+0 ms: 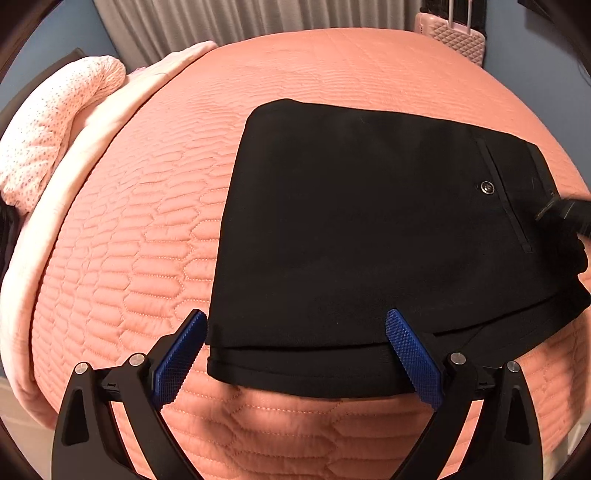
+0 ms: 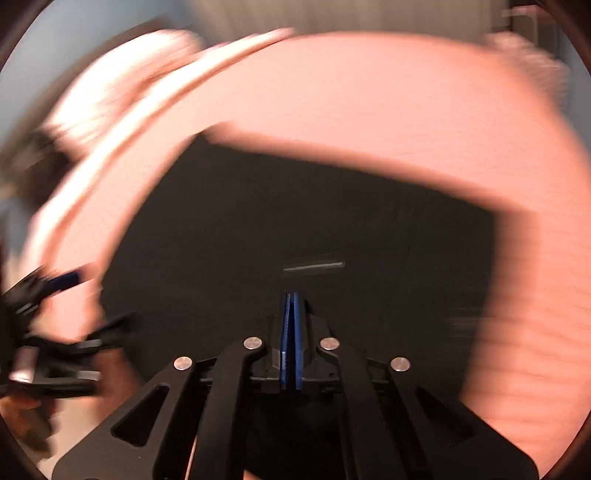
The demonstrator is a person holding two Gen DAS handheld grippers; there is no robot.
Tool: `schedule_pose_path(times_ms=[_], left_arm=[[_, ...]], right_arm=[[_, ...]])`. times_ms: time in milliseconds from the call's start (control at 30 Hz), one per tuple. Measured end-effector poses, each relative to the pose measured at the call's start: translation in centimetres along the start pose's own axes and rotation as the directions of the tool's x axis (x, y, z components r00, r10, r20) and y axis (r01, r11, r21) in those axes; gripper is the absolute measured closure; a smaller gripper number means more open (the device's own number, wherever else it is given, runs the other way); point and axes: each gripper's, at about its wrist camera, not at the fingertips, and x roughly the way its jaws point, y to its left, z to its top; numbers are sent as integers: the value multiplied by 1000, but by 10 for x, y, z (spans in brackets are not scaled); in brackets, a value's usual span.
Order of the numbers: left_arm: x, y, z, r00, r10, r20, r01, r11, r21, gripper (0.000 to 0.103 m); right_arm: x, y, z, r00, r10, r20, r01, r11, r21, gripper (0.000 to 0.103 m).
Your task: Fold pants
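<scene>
Black pants (image 1: 369,236) lie folded in a flat rectangle on the quilted pink bed cover (image 1: 155,229), with a back pocket button (image 1: 487,187) at the right. My left gripper (image 1: 295,325) is open, its blue pads at the near edge of the pants, holding nothing. My right gripper (image 2: 294,299) is shut with its pads pressed together over the pants (image 2: 295,221); that view is motion-blurred, and no cloth shows between the pads. The right gripper also shows as a dark shape at the right edge of the left wrist view (image 1: 565,214).
A pale spotted pillow (image 1: 55,125) and a folded light blanket (image 1: 92,155) lie at the bed's left side. A pink suitcase (image 1: 454,37) stands beyond the far right corner. Curtains (image 1: 240,18) hang behind. The left gripper shows blurred at the left of the right wrist view (image 2: 55,288).
</scene>
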Motion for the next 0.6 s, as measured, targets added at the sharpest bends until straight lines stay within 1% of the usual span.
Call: schedule_pose_path(times_ms=[33, 67, 100, 133, 167, 200, 267, 333, 400, 433, 533, 567, 600], left_arm=[[0, 1, -1, 1000, -6, -1, 6, 1000, -5, 6], [1, 3, 0, 1000, -14, -3, 14, 1000, -16, 6], [2, 7, 0, 1000, -21, -5, 21, 999, -24, 6], [1, 8, 1, 1000, -22, -3, 22, 999, -32, 6], [-2, 7, 2, 1000, -16, 1, 16, 999, -38, 7], [-6, 7, 3, 1000, -13, 7, 13, 999, -38, 7], [-17, 7, 4, 1000, -14, 23, 14, 999, -33, 7], [-31, 3, 5, 999, -22, 43, 23, 999, -25, 7], [-43, -2, 6, 998, -11, 60, 12, 1000, -11, 7], [-49, -4, 5, 998, -9, 67, 10, 1000, -9, 7], [-63, -9, 5, 997, -10, 75, 9, 1000, 5, 7], [-68, -12, 4, 997, 0, 80, -2, 1000, 15, 7], [-72, -14, 3, 997, 6, 83, -8, 1000, 24, 7]], right_arm=[[-18, -31, -1, 997, -58, 41, 54, 995, 85, 96], [-39, -63, -3, 994, -80, 75, 65, 980, 187, 96], [-55, -82, -7, 992, -82, 95, 57, 969, 242, 96], [-68, -92, -10, 991, -83, 108, 52, 963, 264, 96], [-80, -96, -15, 989, -89, 119, 55, 964, 259, 96], [-88, -93, -20, 990, -89, 113, 61, 971, 232, 96], [-91, -84, -33, 993, -76, 94, 55, 976, 209, 96], [-83, -70, -45, 998, -18, 59, 6, 980, 200, 96], [-80, -54, -58, 999, 25, 27, -30, 980, 195, 96], [-75, -44, -67, 998, 61, 10, -61, 979, 196, 96], [-71, -30, -81, 993, 114, -19, -108, 973, 203, 96], [-71, -25, -87, 989, 142, -28, -133, 969, 208, 96], [-73, -21, -91, 988, 150, -33, -140, 967, 211, 96]])
